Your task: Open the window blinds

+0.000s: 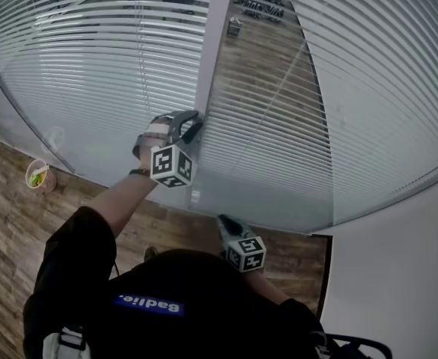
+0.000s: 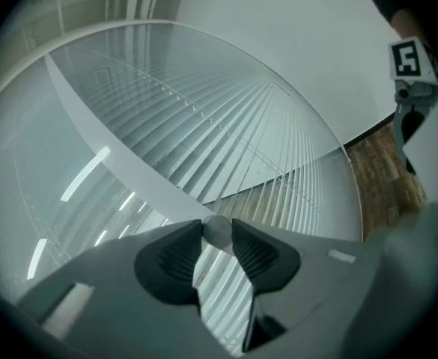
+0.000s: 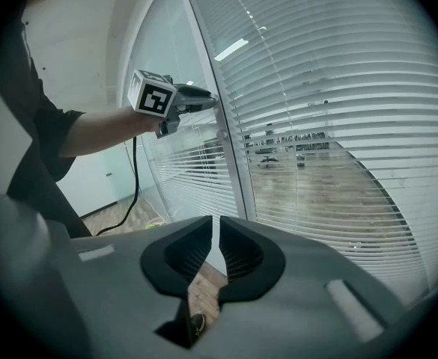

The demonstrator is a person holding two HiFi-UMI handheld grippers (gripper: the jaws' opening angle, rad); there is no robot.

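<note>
The left gripper (image 1: 195, 124) pinches a small round knob (image 2: 217, 231) on the upright frame post (image 1: 217, 36) between two panes. The right gripper (image 3: 216, 229) hangs low and empty, its jaws narrowed to a slit. The blinds (image 1: 383, 88) hang either side of the post, their long slats lying level. The knob looks hard, smooth and probably slippery. It is best gripped squarely by the rim and twisted about its axis, which points out from the post. The thin slats would bend easily.
</note>
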